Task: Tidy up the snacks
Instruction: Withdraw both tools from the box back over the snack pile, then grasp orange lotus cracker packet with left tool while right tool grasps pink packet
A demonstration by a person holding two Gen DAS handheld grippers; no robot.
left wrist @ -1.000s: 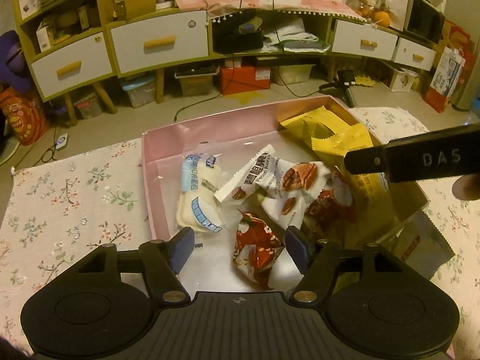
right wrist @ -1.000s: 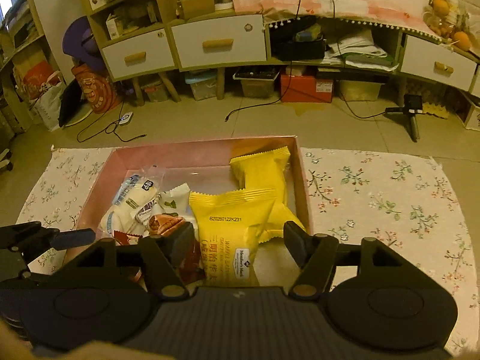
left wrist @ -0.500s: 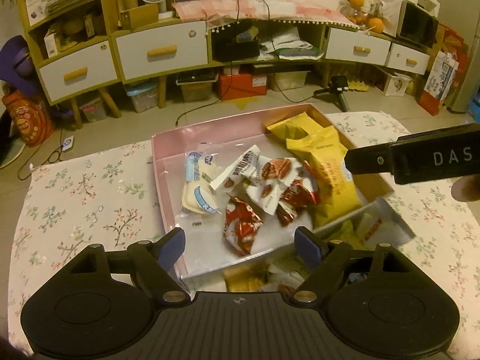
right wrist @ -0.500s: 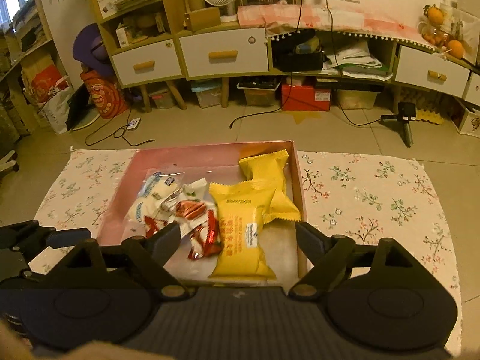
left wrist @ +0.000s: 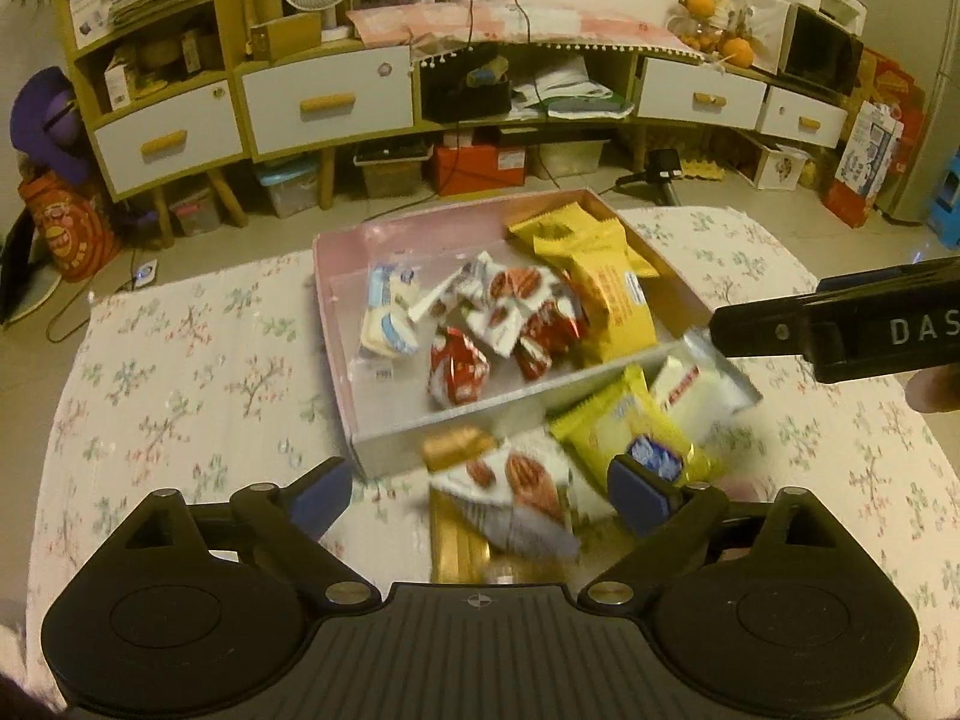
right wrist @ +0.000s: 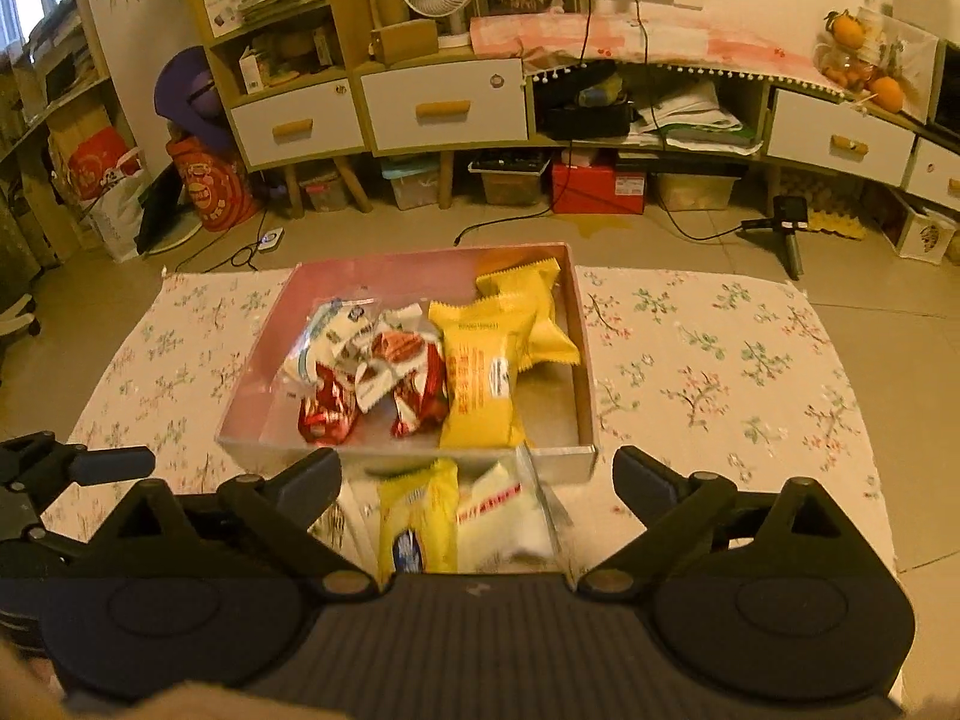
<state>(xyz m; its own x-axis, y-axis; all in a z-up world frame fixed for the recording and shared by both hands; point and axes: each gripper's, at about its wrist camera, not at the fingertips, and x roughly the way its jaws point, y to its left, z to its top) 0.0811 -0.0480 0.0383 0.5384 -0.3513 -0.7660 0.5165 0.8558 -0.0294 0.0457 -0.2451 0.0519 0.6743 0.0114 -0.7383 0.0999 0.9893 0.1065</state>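
A pink box [left wrist: 329, 330] [right wrist: 255, 369] on the floral cloth holds yellow packs [left wrist: 612, 306] [right wrist: 480, 372], red wrappers [left wrist: 456, 366] [right wrist: 327, 405] and white packs [left wrist: 384, 324]. Loose snacks lie on the cloth in front of it: a pecan pack [left wrist: 516, 492], a yellow pack [left wrist: 624, 426] [right wrist: 417, 516] and a white pack [left wrist: 696, 384] [right wrist: 510, 504]. My left gripper [left wrist: 480, 489] hovers above the loose snacks, its jaws opening, with no pad pressing on anything. My right gripper [right wrist: 480, 474] [left wrist: 840, 324] also hovers there, its jaws opening and holding nothing.
The floral cloth [left wrist: 180, 384] [right wrist: 720, 360] spreads to both sides of the box. Beyond the table's far edge lie tiled floor, low cabinets with white drawers [right wrist: 444, 105], storage bins, cables and a small tripod [right wrist: 786, 222].
Both grippers drew back and up from the box and their jaws widened. The box looks smaller now, and loose snacks in front of it have come into view.
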